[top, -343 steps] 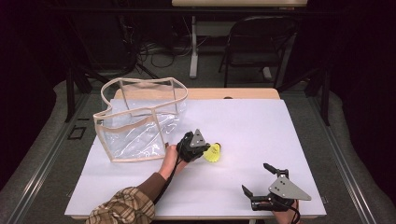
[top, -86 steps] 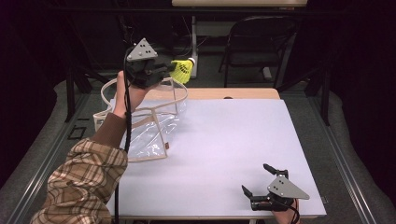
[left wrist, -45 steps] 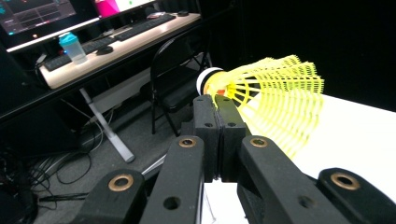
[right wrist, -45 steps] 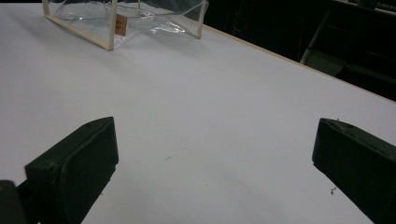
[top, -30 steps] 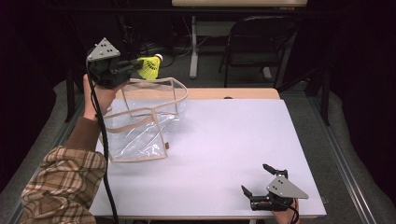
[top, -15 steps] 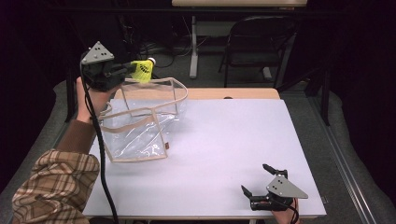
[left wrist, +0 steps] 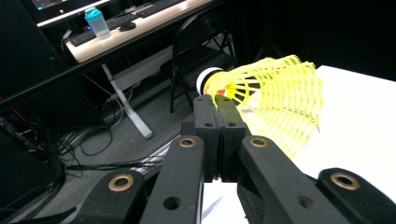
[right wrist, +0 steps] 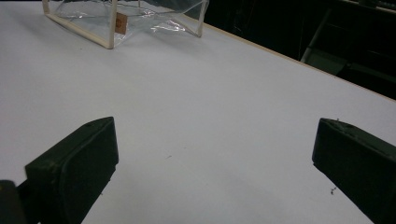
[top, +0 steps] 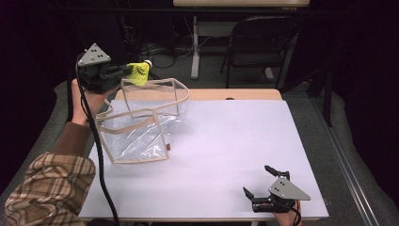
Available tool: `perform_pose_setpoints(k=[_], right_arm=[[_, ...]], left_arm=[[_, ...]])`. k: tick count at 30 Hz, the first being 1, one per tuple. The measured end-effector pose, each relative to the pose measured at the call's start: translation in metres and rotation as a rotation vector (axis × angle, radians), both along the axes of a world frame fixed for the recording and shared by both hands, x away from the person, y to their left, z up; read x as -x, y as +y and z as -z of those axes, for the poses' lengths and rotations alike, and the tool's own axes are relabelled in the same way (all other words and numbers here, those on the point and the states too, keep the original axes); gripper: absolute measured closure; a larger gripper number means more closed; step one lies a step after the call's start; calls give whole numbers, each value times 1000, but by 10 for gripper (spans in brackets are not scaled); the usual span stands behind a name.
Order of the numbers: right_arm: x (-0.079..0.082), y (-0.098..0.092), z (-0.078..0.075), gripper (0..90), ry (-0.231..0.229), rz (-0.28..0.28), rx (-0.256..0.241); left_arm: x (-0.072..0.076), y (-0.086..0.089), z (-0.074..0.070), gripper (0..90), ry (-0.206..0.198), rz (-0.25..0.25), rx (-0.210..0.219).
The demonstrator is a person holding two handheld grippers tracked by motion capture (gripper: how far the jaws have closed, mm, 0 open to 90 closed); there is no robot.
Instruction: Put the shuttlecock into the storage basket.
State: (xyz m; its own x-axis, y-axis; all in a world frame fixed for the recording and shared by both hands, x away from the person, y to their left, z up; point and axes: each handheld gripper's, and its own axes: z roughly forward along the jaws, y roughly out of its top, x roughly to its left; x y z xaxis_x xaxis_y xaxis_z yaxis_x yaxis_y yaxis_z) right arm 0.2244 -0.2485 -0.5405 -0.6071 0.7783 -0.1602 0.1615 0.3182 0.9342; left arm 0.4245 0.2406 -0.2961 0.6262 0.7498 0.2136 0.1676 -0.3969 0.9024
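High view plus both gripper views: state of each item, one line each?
Left gripper: shut on yellow shuttlecock, raised above the pouch.
Yellow shuttlecock: gripped by its skirt, off the table.
Clear pouch: open, on the table.
Right gripper: open, holding nothing, at table level.

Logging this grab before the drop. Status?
Left gripper shut on shuttlecock, held above the clear bag's back rim. Right gripper open, resting at the table's near right edge. Nothing blocking the bag mouth.

Office or lab: desk (left wrist: 140, 35) with keyboards (left wrist: 154, 7), folding chair (top: 256, 44).
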Motion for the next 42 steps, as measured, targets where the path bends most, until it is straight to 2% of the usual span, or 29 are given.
perform_pose_setpoints(k=[14, 42], right_arm=[[0, 0, 0, 0, 0, 2, 5], [-1, 1, 0, 0, 2, 0, 6]], left_arm=[[0, 4, 4, 897, 18, -3, -9], [-4, 2, 17, 896, 82, 13, -69]])
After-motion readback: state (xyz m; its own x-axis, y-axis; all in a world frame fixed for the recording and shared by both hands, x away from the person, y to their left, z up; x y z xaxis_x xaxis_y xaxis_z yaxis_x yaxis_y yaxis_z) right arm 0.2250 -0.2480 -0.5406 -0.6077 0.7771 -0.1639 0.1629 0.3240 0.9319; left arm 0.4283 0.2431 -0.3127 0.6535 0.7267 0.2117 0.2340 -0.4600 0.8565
